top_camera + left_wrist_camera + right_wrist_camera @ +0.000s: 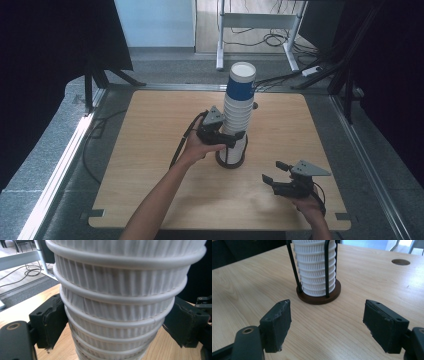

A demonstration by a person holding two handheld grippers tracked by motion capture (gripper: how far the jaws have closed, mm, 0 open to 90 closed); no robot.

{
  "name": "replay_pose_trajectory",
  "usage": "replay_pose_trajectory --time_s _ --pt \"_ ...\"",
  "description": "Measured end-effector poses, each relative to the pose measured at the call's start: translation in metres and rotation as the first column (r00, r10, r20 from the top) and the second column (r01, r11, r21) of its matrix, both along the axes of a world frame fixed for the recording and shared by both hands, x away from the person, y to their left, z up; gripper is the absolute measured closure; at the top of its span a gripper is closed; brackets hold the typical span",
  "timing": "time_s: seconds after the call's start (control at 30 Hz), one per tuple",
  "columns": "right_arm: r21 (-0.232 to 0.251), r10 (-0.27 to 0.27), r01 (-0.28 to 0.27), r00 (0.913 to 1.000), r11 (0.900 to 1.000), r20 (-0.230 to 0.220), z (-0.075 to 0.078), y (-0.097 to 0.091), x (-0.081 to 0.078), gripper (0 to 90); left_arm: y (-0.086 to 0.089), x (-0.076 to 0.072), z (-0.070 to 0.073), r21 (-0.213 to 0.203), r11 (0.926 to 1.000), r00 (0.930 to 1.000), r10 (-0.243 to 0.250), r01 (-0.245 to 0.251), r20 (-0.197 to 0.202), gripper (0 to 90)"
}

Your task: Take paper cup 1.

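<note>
Ribbed white cup stack (237, 117) in wire holder (319, 293), left gripper (226, 137) fingers clamping it, right gripper (272, 172) fingers apart, empty.

A grey metal desk frame (255, 22) and cables (272, 39) stand beyond the wooden table (150, 150).

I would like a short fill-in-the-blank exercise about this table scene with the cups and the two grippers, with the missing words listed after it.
1. The stack of white ribbed cups stands in a holder with a round ____ base.
2. The left gripper has its jaws on either side of the ____.
3. The right gripper has ____ between its jaws.
4. The top cup of the stack has a ____ band.

Missing words: brown; stack; nothing; blue
</note>
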State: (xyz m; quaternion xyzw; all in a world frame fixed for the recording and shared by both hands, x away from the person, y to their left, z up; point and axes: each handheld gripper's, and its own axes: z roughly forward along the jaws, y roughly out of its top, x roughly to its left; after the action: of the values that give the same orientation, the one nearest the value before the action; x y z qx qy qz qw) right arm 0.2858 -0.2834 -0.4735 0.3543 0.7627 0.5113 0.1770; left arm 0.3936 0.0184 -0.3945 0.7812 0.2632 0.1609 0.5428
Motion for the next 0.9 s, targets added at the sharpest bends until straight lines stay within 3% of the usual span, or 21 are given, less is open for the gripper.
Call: replay_pose_trajectory --time_s 0.17,0.47,0.7,0.9 --pt "0.077 0.025 -0.025 0.9997 0.9967 -0.001 0.008 -0.001 0.001 22.8 0.0 0.0 0.002 0.016 0.9999 1.0 -0.002 0.002 -0.001 12.5" --pt "0.078 0.083 -0.086 0.9956 0.9932 0.043 0.046 0.005 0.015 23.3 -0.001 0.001 0.002 0.018 0.9997 0.9999 -0.014 0.014 -0.005 12.6" --pt "0.1 0.142 -0.151 0.986 0.9835 0.086 0.093 0.013 0.033 23.5 -0.001 0.001 0.004 0.029 0.9995 0.9999 -0.01 0.011 -0.01 12.6" --pt "0.085 0.179 -0.189 0.9778 0.9783 0.109 0.12 0.022 0.044 23.6 -0.001 0.001 0.004 0.027 0.9996 0.9999 -0.01 0.01 -0.008 12.7"
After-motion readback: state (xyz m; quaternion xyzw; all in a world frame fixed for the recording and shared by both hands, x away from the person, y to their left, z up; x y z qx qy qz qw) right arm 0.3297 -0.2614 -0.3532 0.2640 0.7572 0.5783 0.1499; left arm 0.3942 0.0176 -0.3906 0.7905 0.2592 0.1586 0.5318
